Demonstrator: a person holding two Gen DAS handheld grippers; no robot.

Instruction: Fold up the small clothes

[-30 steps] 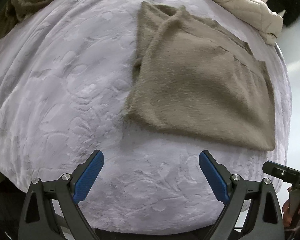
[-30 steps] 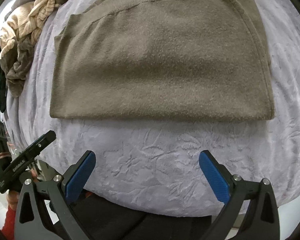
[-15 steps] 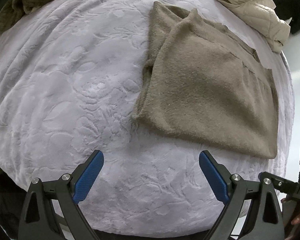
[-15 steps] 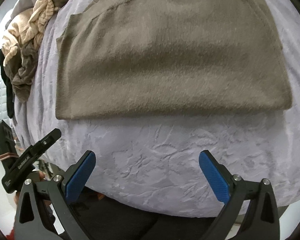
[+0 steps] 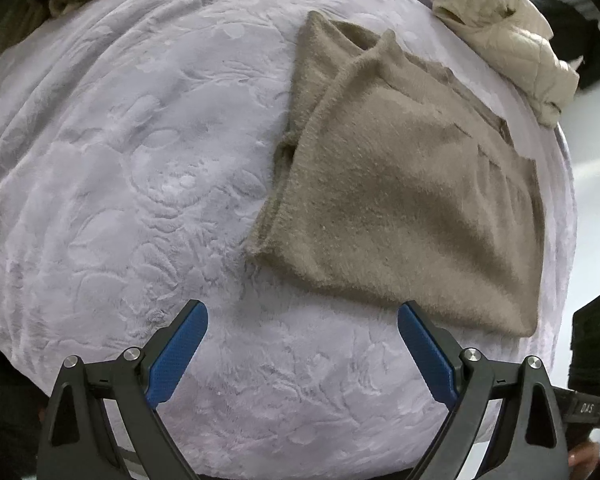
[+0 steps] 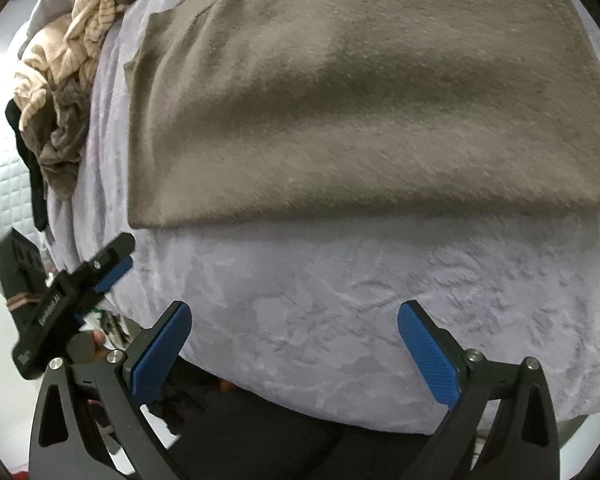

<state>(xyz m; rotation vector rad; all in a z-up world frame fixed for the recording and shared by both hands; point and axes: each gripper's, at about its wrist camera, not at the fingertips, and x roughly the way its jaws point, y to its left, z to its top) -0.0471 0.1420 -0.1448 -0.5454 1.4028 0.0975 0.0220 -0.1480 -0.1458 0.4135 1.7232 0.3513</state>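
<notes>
Left wrist view: left claw wide, empty; right claw wide, empty; folded taupe sweater on lilac blanket.

Pale lilac embossed plush blanket; cream quilted padded jacket at far edge; crumpled tan striped cloth heap at side.

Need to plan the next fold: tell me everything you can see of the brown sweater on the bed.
The brown sweater is a fuzzy taupe knit, already folded into a rough rectangle with layers stacked. A ribbed hem edge shows along its left side in the left wrist view, and a folded flap peaks near the far corner. It lies flat on the lavender embossed blanket, near edge straight. Neither pair of tongs touches it; both are open, short of its near edge.
</notes>
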